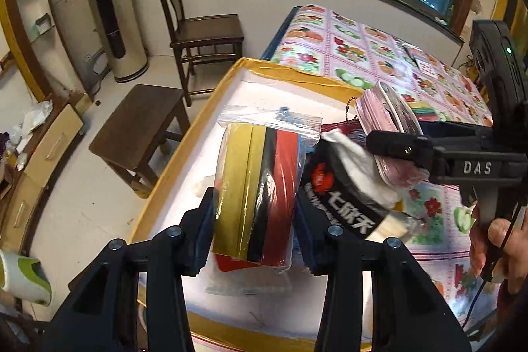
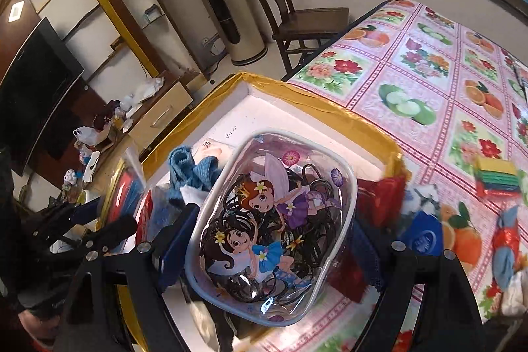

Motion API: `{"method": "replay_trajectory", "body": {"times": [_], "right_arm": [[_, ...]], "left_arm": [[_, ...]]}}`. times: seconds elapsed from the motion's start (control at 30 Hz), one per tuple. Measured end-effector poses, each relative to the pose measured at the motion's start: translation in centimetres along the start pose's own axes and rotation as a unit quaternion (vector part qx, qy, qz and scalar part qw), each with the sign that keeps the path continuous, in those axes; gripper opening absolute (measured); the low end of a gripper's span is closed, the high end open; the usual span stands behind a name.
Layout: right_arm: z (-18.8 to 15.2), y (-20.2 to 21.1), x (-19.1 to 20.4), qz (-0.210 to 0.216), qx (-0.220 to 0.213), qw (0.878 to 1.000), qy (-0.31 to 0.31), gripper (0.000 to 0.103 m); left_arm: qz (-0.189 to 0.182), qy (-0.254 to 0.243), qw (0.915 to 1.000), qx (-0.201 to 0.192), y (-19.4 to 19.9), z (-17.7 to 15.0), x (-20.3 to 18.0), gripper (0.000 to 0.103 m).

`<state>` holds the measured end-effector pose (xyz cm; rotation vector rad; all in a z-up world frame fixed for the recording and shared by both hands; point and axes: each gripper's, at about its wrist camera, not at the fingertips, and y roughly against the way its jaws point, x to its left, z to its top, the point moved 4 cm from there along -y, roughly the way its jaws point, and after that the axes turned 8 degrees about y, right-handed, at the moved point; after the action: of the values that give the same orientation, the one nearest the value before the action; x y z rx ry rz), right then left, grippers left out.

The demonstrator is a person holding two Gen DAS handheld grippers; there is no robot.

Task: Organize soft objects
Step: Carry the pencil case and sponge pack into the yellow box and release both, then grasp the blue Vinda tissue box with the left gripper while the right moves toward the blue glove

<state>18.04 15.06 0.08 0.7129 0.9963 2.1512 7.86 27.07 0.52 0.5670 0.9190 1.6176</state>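
Over the yellow-rimmed box [image 1: 274, 68] on the table, the left gripper [image 1: 254, 220] pinches a clear zip bag [image 1: 260, 183] of flat gold, black and red pieces. The right gripper [image 2: 267, 240] clamps a glossy cartoon pouch [image 2: 270, 220] holding coiled black bands. Both hang above the white interior, presumably for sorting into it. Blue knit cloth [image 2: 194, 170] already lies inside (soft, ribbed); a coloured stack [image 2: 496, 177] waits on the tablecloth.

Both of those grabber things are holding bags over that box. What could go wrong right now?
The left gripper pinches a slippery zip bag of coloured pads near its lower end; it might slide out. The right gripper holds a clear cartoon pouch close beside it over the yellow-edged box, so the two could bump.
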Motion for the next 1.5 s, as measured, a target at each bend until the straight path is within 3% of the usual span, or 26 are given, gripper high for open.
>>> {"method": "replay_trajectory", "body": {"times": [0.07,0.13,0.17,0.2,0.43,0.53,0.67,0.8,0.97,1.1,1.17,1.33,1.5], "right_arm": [[0.6,-0.8,0.5,0.0,-0.01,1.0,0.003,0.088],[0.7,-0.5,0.5,0.007,-0.022,1.0,-0.005,0.092],[0.6,-0.1,0.4,0.014,-0.028,0.999,-0.008,0.098],[0.4,0.6,0.0,0.02,-0.038,0.999,-0.009,0.1],[-3.2,8.3,-3.2,0.012,-0.081,0.997,-0.01,0.101],[-5.4,12.3,-5.3,0.006,-0.097,0.995,-0.024,0.101],[-8.7,16.9,-8.6,-0.024,-0.112,0.993,-0.041,0.102],[-12.1,20.4,-12.3,-0.05,-0.121,0.989,-0.068,0.102],[-14.8,23.0,-16.1,-0.071,-0.126,0.985,-0.096,0.102],[-17.0,24.2,-18.8,-0.059,-0.139,0.981,-0.126,0.102],[-17.9,24.4,-19.8,-0.051,-0.143,0.979,-0.139,0.102],[-19.1,24.8,-22.1,-0.039,-0.147,0.976,-0.157,0.103],[-17.4,22.5,-23.3,-0.035,-0.108,0.983,-0.145,0.103]], "left_arm": [[-0.006,0.011,0.9998,0.014,-0.9,-0.2,0.8,0.044],[-0.015,0.025,0.9993,0.024,-1.6,-0.3,1.5,0.053],[-0.011,0.032,0.9991,0.025,-1.9,-0.3,1.7,0.074],[-0.009,0.037,0.999,0.021,-2.0,-0.4,1.9,0.087],[-0.022,0.055,0.9983,0.0,-0.3,-0.4,1.0,0.087],[-0.065,0.063,0.9959,0.006,1.0,-0.5,-0.7,0.087],[-0.102,0.036,0.9941,0.003,2.7,-0.5,-5.1,0.087],[-0.149,0.008,0.9881,0.036,2.7,-0.9,-10.9,0.087],[-0.129,-0.028,0.9899,0.051,0.9,-0.8,-17.9,0.087],[-0.105,-0.019,0.9915,0.074,-2.4,-0.3,-21.3,0.087],[-0.1,-0.004,0.9896,0.103,-4.5,-0.2,-22.3,0.087],[-0.072,0.007,0.9898,0.123,-7.8,0.1,-23.9,0.087],[-0.046,0.033,0.9887,0.139,-10.5,0.0,-24.0,0.087]]}}
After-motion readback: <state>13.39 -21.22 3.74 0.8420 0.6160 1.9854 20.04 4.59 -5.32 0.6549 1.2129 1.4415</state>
